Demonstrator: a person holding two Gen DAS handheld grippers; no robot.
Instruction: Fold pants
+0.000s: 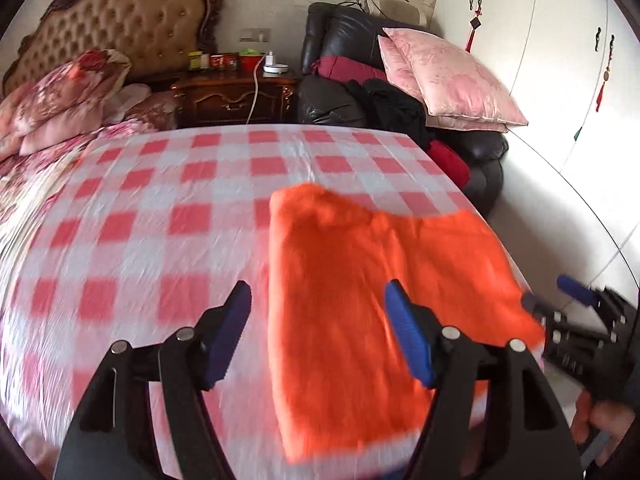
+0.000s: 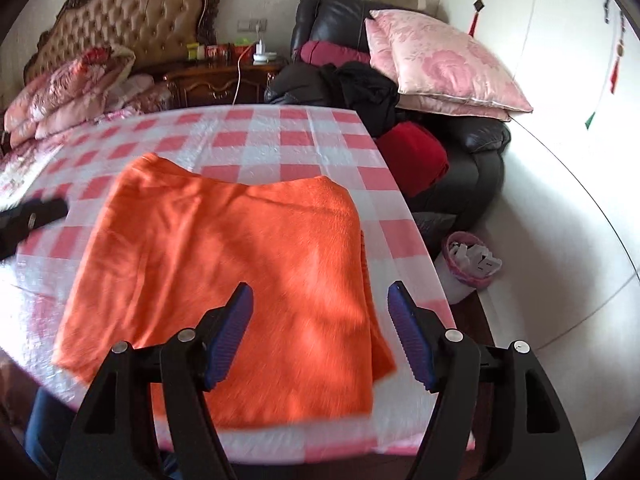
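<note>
Black-armed and blue-padded, the left gripper [image 1: 318, 332] hangs above the bed with its jaws standing wide and nothing between them; the right gripper [image 2: 320, 334] hovers likewise, jaws spread and empty, over the orange pants [image 2: 224, 288]. Folded into a fuzzy, fleece-like block, the pants lie flat on the red-and-white checked sheet [image 2: 280, 136] near the bed's right front corner, the long axis running from the near edge toward the far side. One far corner rises in a soft peak. A layered fold shows along the right side, just inside the mattress edge. Broad open sheet stretches to the left and beyond. Past the right edge sit a pink waste basket [image 2: 472, 260] on the floor and a black leather armchair [image 2: 480, 152] heaped with clothes and pink pillows [image 2: 448, 60].
</note>
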